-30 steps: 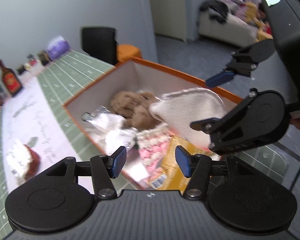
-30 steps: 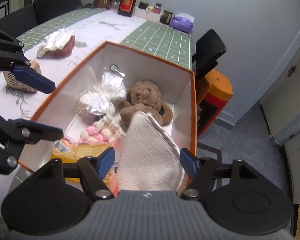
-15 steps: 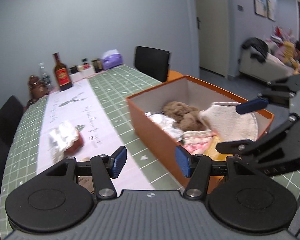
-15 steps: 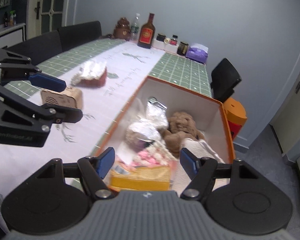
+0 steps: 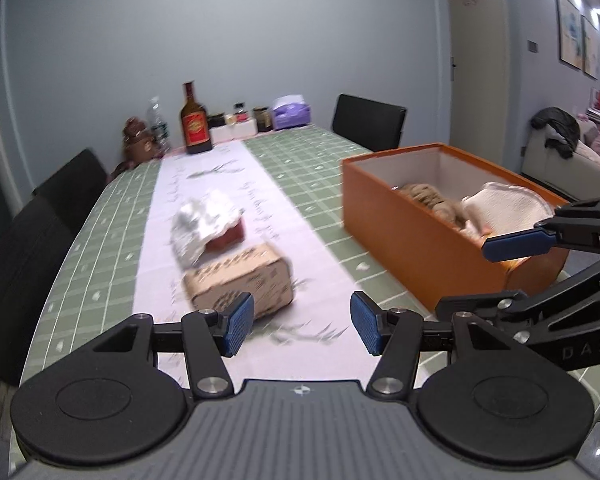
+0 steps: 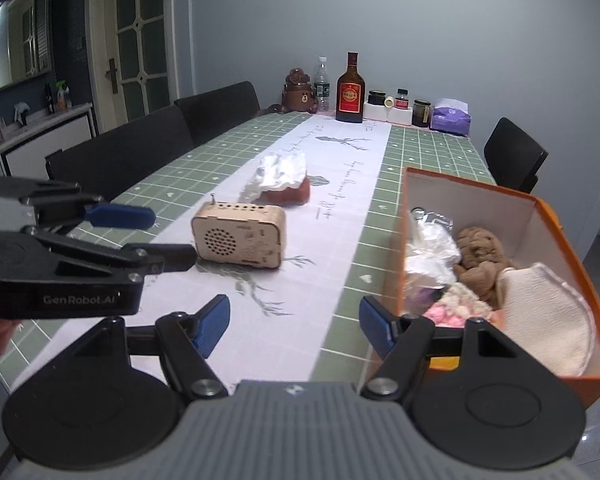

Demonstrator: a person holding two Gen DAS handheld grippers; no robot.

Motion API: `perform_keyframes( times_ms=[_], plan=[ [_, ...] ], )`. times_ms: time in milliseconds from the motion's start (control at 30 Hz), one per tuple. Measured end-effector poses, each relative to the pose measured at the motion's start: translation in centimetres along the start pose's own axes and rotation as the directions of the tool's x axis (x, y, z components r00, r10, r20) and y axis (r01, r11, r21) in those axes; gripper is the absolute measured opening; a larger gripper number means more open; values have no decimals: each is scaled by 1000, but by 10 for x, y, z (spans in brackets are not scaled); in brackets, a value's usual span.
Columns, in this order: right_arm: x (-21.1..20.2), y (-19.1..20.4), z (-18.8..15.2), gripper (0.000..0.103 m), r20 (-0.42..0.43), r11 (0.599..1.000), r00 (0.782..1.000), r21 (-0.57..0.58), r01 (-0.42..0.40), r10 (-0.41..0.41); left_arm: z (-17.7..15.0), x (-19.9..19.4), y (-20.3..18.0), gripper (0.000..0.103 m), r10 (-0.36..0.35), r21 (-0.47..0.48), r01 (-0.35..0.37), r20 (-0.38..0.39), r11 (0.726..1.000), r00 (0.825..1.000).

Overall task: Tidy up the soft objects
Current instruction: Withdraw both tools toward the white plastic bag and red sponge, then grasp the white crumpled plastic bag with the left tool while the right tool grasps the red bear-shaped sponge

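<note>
An orange box (image 6: 556, 216) (image 5: 404, 224) stands on the table's right side. Inside lie a white cloth (image 6: 548, 316) (image 5: 508, 204), a brown plush (image 6: 480, 252), a pink-and-white knitted item (image 6: 456, 306) and a clear plastic bag (image 6: 428, 240). A red object wrapped in white plastic (image 6: 286, 180) (image 5: 210, 226) sits on the table runner, outside the box. My left gripper (image 5: 302, 328) is open and empty above the runner. My right gripper (image 6: 294, 326) is open and empty beside the box's near-left corner.
A wooden radio-like box (image 6: 240, 236) (image 5: 240, 280) lies on the runner near the grippers. A brown bottle (image 6: 350, 90), jars, a bear-shaped pot (image 6: 298, 90) and a purple tissue pack (image 6: 450, 116) line the far end. Black chairs (image 6: 140, 148) stand along the left side.
Both grippers have pulled back and up from the box. The white cloth, between the right fingers a second ago, now lies in the box. The left view has swung toward the runner.
</note>
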State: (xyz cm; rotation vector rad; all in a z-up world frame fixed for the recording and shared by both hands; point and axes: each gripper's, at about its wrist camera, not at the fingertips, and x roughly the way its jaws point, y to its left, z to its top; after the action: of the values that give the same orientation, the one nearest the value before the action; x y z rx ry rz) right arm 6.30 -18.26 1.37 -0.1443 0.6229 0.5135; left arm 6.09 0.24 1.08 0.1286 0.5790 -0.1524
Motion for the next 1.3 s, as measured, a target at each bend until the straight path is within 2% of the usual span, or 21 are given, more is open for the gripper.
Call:
perform_keyframes(
  times_ms=[200, 367, 567, 767, 900, 1067, 1133, 1233, 1300],
  plan=[
    [22, 25, -11, 71, -5, 1000, 1000, 11, -15, 15, -22, -6, 28, 66, 19, -71, -20, -9, 997, 1000],
    [44, 38, -6, 71, -44, 999, 998, 10, -40, 40, -21, -5, 49, 66, 27, -91, -29, -18, 995, 999],
    [67, 44, 26, 71, -85, 998, 996, -60, -35, 30, 4, 5, 68, 66, 50, -26, -51, -39, 998, 998],
    [97, 33, 71, 71, -150, 997, 988, -66, -50, 40, 43, 30, 97, 72, -10, -95, 3, -72, 995, 997],
    [124, 26, 104, 70, -189, 996, 981, -79, -48, 32, 68, 59, 106, 72, -24, -92, 14, -109, 996, 994],
    [160, 16, 140, 60, -209, 988, 978, -142, -55, 24, 98, 106, 128, 79, -77, -178, 50, -146, 983, 986],
    [180, 9, 152, 48, -226, 986, 974, -158, -61, 24, 109, 126, 133, 82, -69, -162, 45, -146, 986, 987],
    [218, -3, 165, 29, -265, 984, 964, -173, -42, -5, 121, 157, 144, 86, -80, -193, 46, -174, 980, 981],
    [239, -12, 171, 27, -287, 985, 958, -169, -36, -15, 126, 178, 152, 86, -91, -224, 48, -187, 973, 978]
  ],
)
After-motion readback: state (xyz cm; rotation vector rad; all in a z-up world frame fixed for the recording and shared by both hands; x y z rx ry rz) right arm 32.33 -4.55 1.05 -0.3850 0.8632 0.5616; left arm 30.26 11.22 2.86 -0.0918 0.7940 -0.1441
